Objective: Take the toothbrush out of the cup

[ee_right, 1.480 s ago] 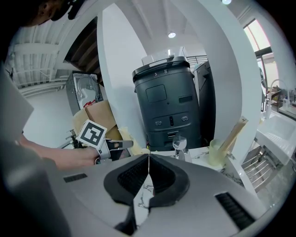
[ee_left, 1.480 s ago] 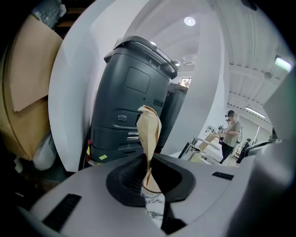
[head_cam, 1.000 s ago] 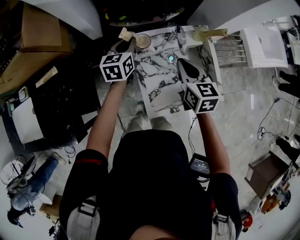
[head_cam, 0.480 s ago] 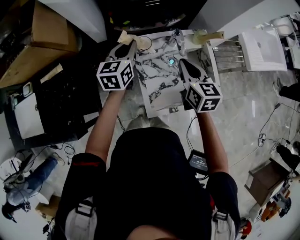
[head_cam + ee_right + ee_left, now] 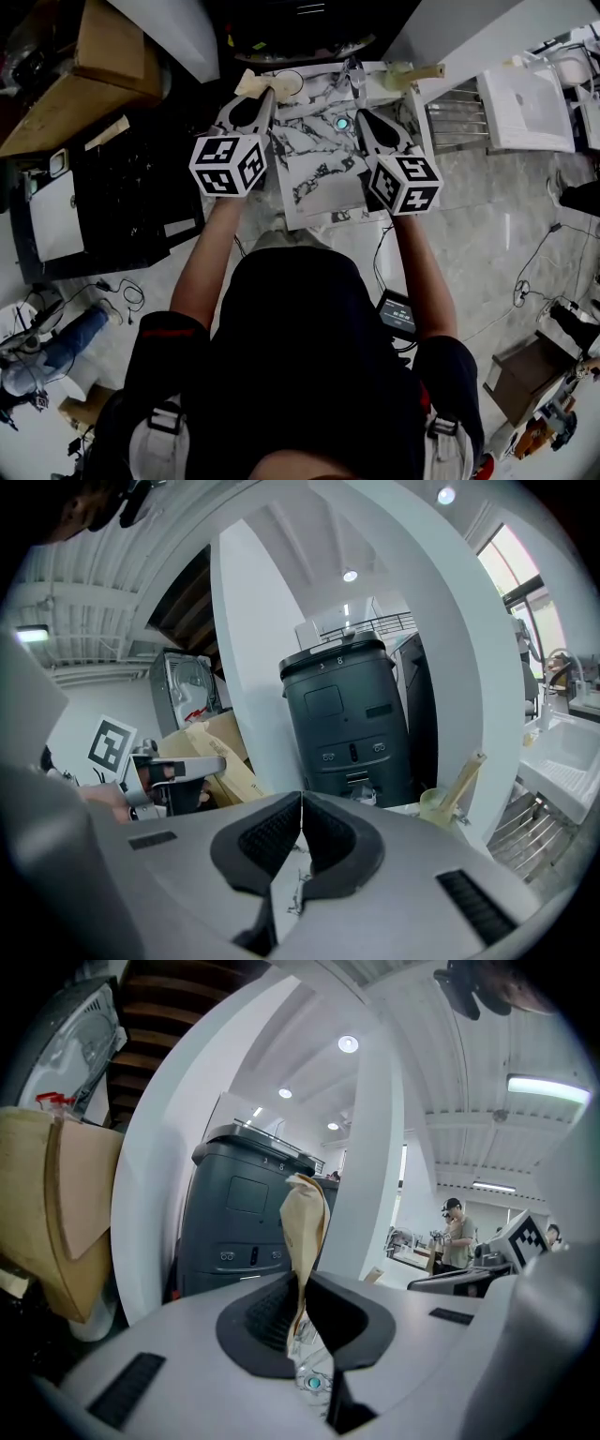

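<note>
My left gripper (image 5: pixel 265 91) is shut on a flat beige toothbrush (image 5: pixel 247 82), which sticks out just left of a round white cup (image 5: pixel 289 82) at the back of the marble counter (image 5: pixel 319 164). In the left gripper view the toothbrush (image 5: pixel 305 1213) rises upright from between the closed pads of the left gripper (image 5: pixel 302 1283); its lower end is hidden. My right gripper (image 5: pixel 359 117) hovers over the counter's right side, shut and empty. In the right gripper view the right gripper (image 5: pixel 301 808) has its pads meeting. A second beige cup (image 5: pixel 439 805) holding a stick-like brush (image 5: pixel 466 775) stands to its right.
A faucet (image 5: pixel 354 70) and a teal drain button (image 5: pixel 342 123) sit between the grippers. A metal rack (image 5: pixel 459 103) and a white basin (image 5: pixel 525 94) lie to the right, cardboard boxes (image 5: pixel 84 66) to the left. A dark grey bin (image 5: pixel 352 724) stands ahead. A person (image 5: pixel 457 1237) stands far off.
My left gripper has risen with the beige toothbrush still clamped, its marker cube sliding down-left in the head view. The right gripper has lifted slightly.
</note>
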### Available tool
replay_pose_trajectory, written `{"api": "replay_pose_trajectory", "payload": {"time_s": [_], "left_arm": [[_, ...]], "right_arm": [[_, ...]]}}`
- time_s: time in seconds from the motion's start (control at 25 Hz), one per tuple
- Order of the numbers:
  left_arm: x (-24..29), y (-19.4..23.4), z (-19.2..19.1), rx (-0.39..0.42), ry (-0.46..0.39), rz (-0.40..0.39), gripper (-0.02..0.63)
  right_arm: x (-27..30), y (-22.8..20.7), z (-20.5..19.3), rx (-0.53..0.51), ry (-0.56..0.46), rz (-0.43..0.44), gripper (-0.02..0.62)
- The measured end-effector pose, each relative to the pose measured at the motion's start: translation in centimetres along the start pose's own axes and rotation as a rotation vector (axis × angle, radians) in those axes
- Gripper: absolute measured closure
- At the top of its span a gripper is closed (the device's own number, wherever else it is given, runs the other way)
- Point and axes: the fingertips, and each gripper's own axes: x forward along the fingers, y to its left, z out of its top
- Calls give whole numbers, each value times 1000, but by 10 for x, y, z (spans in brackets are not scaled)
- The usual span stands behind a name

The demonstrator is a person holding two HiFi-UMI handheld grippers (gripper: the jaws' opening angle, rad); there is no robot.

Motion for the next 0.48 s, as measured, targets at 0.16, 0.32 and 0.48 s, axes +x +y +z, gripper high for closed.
{"api": "replay_pose_trajectory", "payload": {"time_s": [0.16,0.32,0.48], "left_arm": [[-12,-14,-1,9,-9,-17,569],[-25,-29,-3,35,-24,-44,570],[-39,-35,-8,62,-23,-55,569]], "right_arm": [[-3,3,3,-12,-5,18,561],[-2,10,6,-20,-11,39,561],[-2,21,7,-34,-16,56,561]]}}
